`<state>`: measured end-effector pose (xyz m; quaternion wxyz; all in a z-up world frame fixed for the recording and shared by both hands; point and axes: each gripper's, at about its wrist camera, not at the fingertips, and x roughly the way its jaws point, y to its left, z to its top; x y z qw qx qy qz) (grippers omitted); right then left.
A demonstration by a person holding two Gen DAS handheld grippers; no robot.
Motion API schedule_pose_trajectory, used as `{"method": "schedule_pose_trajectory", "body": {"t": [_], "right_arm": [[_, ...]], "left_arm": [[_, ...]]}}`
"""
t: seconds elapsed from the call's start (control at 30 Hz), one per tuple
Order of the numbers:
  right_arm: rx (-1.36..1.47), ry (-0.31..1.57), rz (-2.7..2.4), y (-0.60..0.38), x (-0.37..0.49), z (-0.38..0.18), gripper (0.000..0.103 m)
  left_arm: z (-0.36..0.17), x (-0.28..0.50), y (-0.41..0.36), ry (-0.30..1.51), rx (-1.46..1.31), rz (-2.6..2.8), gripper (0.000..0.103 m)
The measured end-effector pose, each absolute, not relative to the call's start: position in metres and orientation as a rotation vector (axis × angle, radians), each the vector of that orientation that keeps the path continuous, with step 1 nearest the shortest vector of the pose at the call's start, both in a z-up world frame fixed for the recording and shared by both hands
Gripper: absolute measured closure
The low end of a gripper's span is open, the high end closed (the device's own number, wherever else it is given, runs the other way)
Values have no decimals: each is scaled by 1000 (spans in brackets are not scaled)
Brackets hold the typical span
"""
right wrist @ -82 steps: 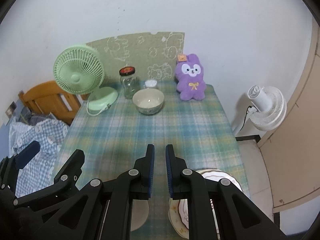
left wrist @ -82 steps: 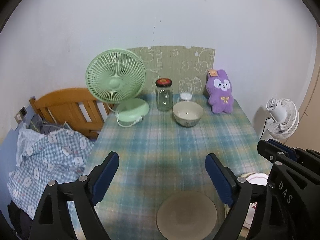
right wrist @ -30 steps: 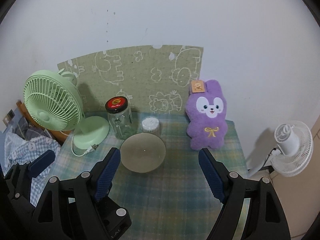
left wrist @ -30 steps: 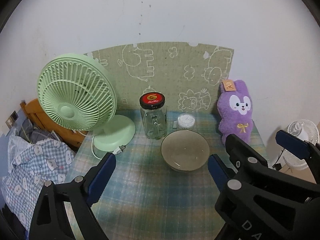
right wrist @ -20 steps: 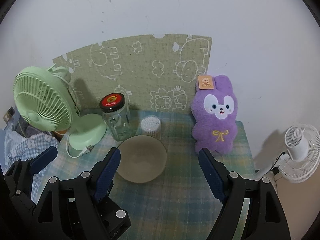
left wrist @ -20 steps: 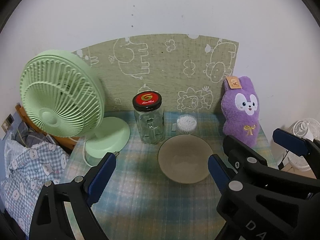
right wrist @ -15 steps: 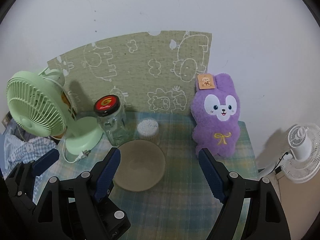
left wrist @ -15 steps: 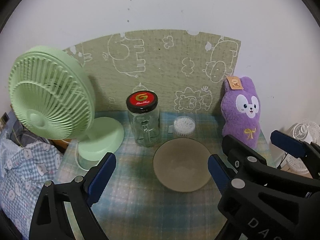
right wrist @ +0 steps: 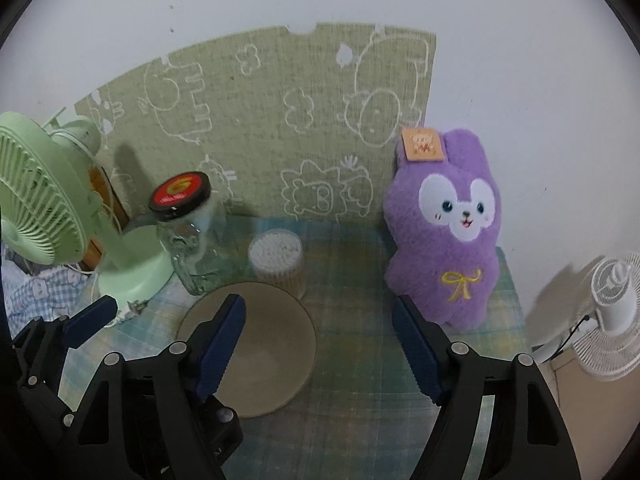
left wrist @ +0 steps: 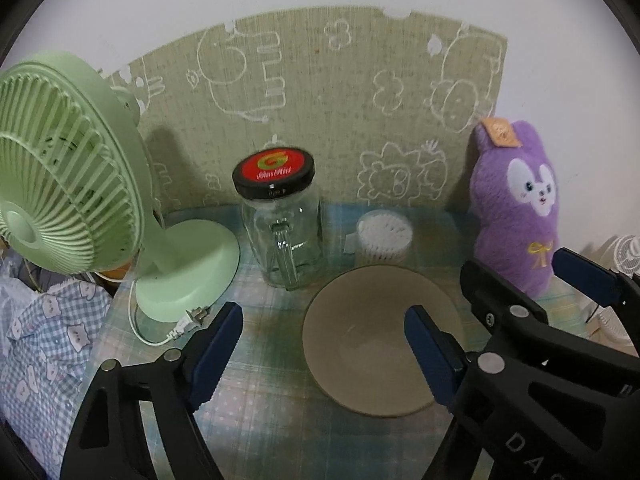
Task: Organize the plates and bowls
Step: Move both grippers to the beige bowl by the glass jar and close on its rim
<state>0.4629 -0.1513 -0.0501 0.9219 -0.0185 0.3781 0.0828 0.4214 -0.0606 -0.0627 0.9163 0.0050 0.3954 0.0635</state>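
Observation:
A tan bowl (left wrist: 360, 344) stands upright on the plaid tablecloth (left wrist: 256, 412), in front of a glass jar. My left gripper (left wrist: 322, 344) hovers close above it with jaws wide and closing a little; the bowl's left rim lies between them, and the pads are not pressing on it. In the right wrist view the bowl (right wrist: 276, 344) sits low and left. My right gripper (right wrist: 320, 344) is also wide and closing slightly, with the bowl's right rim between its jaws and no pad pressing on it. No plate is in view.
Behind the bowl stand a glass jar with a red and black lid (left wrist: 280, 224) and a tub of cotton swabs (left wrist: 384, 236). A green desk fan (left wrist: 68, 184) with a loose plug (left wrist: 192, 316) is at the left. A purple plush rabbit (right wrist: 452, 232) is at the right. A white fan (right wrist: 612, 304) stands beyond the table's edge.
Both grippers have moved forward and down toward the bowl, which now looks larger and nearer. Both pairs of jaws have narrowed slightly. The plates seen earlier at the near edge have left view.

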Motion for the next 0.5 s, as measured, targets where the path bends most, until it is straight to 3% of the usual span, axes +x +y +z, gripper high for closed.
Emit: {"method": "schedule_pose_trajectory", "body": {"t": [0.27, 0.33, 0.5], "right_arm": [[-21, 836, 172, -150, 483, -82, 35], [-15, 844, 179, -149, 486, -88, 43], [-18, 875, 189, -143, 493, -103, 50]], "left_arm": [[-88, 437, -57, 862, 36, 154, 31], [-94, 439, -55, 869, 33, 157, 33], [-107, 445, -52, 905, 25, 153, 55]]}}
